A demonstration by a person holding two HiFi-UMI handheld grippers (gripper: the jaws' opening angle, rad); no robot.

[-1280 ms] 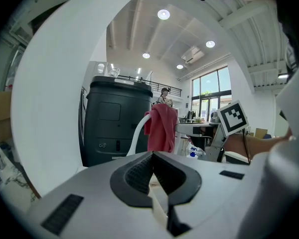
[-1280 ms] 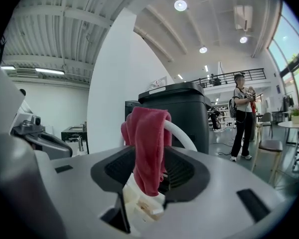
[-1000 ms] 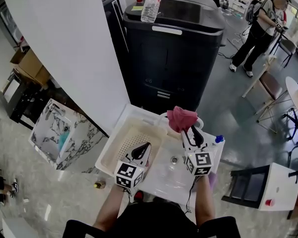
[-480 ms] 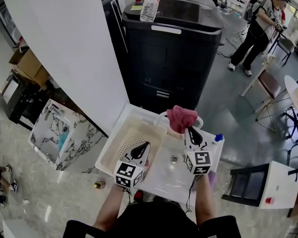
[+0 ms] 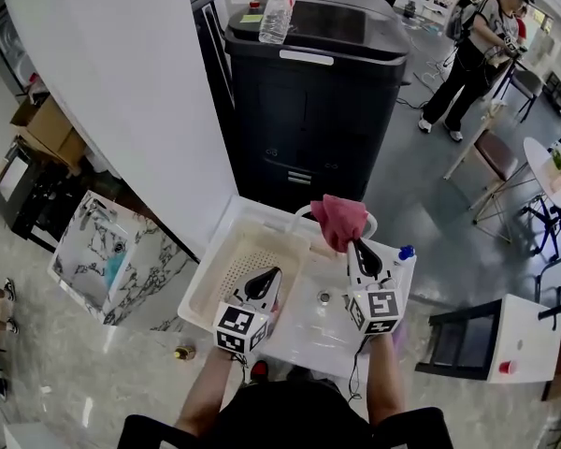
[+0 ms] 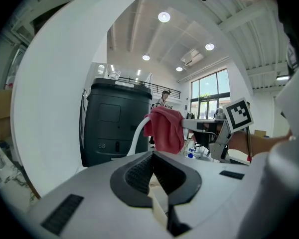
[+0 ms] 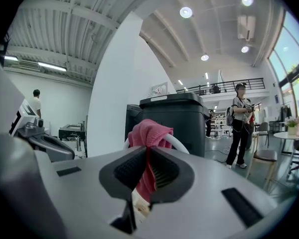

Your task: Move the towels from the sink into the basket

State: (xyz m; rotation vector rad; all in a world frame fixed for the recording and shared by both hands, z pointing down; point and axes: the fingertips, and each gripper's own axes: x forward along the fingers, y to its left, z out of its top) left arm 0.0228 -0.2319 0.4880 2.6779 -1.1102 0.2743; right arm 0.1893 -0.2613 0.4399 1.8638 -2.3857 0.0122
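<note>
Inspector: Since a second ago, the right gripper (image 5: 359,246) has been closing its jaws from wide apart; they now pinch a fold of the pink towel (image 5: 339,221). Little else in the scene has shifted.

Clerk: Location of the towel?

Inspector: Draped over the white arched faucet (image 7: 180,142) at the back of the sink (image 5: 310,324). It is bunched at the top and hangs down the near side. It is not in the basket (image 5: 215,283). The right gripper view confirms cloth running down between both pads.

Clerk: Left gripper (image 5: 273,273)?

Inspector: Jaws together at the tips, nothing between them. It hovers over the right part of the basket, pointing toward the back. It is beside the right gripper and apart from the towel.

Clerk: Basket condition?

Inspector: Cream, with a perforated floor showing. It is seated just left of the sink bowl, in the same white unit.

Clerk: Surroundings?

Inspector: Large black cabinet (image 5: 318,110) directly behind the sink, with a clear water bottle (image 5: 277,7) standing on its top. A person (image 5: 472,54) stands on the grey floor, well apart, to the back right.
</note>
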